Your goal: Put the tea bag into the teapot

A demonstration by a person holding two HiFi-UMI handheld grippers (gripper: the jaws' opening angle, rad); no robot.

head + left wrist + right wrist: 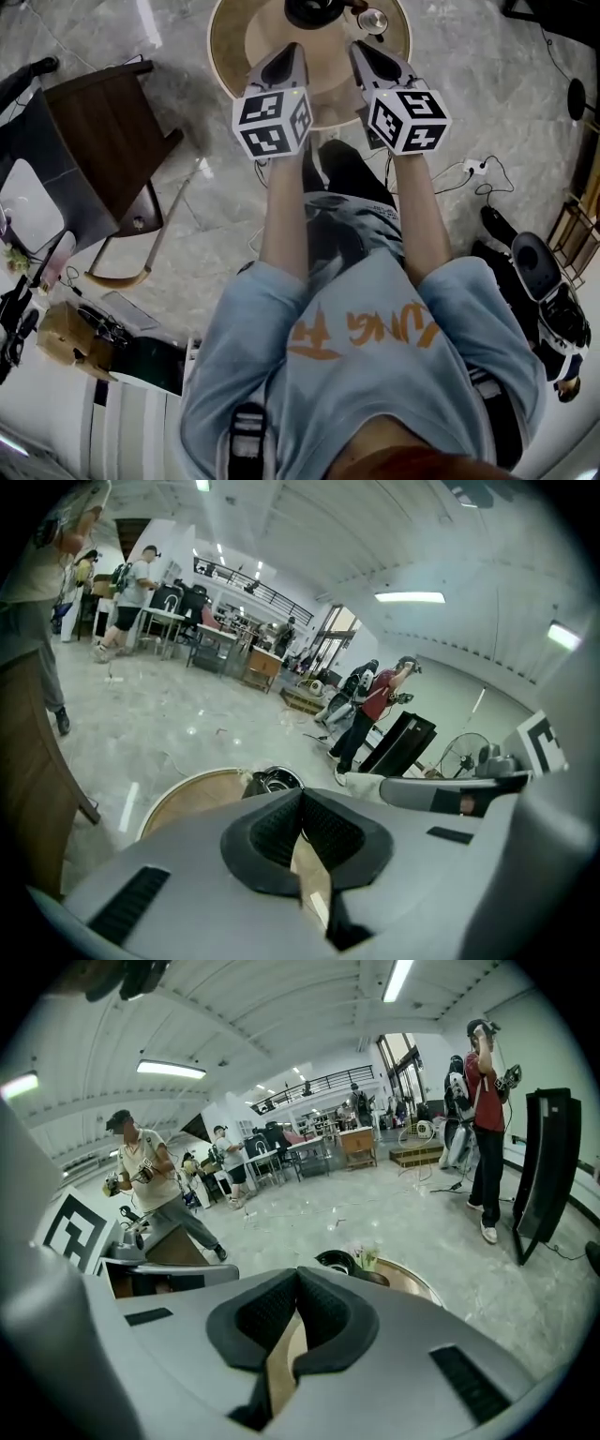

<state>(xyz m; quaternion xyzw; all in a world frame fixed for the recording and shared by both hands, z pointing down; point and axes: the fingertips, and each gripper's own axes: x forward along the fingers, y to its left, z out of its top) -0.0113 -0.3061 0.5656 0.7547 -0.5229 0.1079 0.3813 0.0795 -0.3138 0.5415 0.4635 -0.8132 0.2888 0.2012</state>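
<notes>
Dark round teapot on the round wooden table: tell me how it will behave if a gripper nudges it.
The dark round teapot looks squat and wide, so it would probably slide across the round wooden table rather than tip. Its shiny rim suggests a hard body, perhaps slippery to grip and breakable if knocked. Its weight cannot be judged from these views.

Bright, even light is cast by long white ceiling strip lights (171, 1069); glare is reflected on the glossy grey marble floor (187, 728). Both gripper views are bent and darkened at the edges.
</notes>
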